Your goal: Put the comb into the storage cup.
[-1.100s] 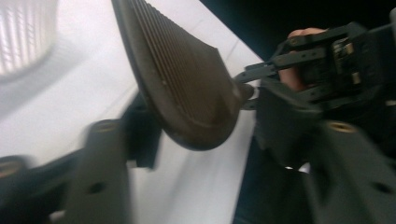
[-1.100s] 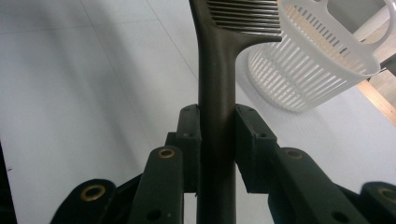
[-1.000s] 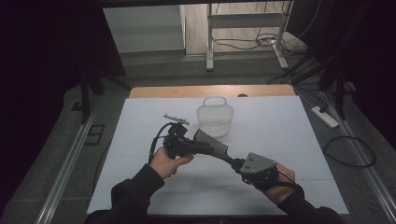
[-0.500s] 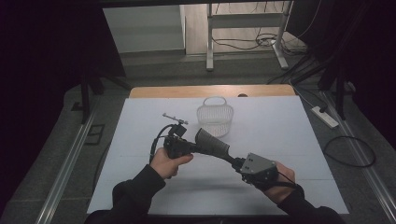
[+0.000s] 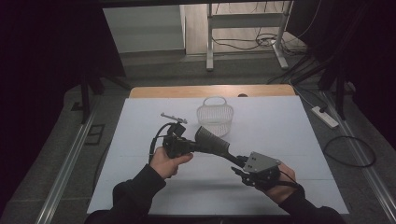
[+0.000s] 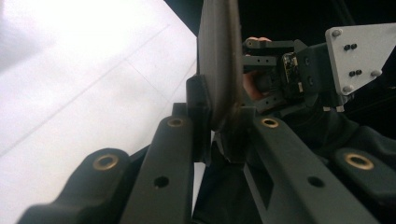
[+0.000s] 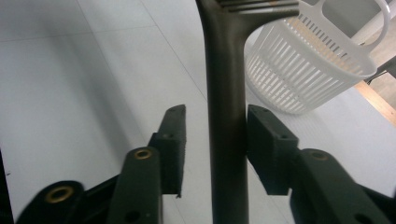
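Note:
A dark comb (image 5: 212, 141) hangs above the table between my two grippers. My left gripper (image 5: 187, 144) is shut on its broad toothed end, and in the left gripper view the pads (image 6: 201, 116) press the comb (image 6: 219, 60) edge-on. My right gripper (image 5: 240, 165) is at the thin handle (image 7: 226, 116). Its jaws have just been opening. The handle stands between them with a clear gap to the left pad (image 7: 173, 140), while the right pad (image 7: 266, 140) is close beside it. The right gripper's grey plate (image 6: 357, 60) shows behind the comb.
A white slatted basket (image 5: 215, 116) with a loop handle stands on the white table sheet (image 5: 299, 135) just beyond the comb, also the basket (image 7: 308, 70). A small grey metal item (image 5: 173, 117) lies to its left. A wooden edge (image 5: 210, 91) runs along the far side.

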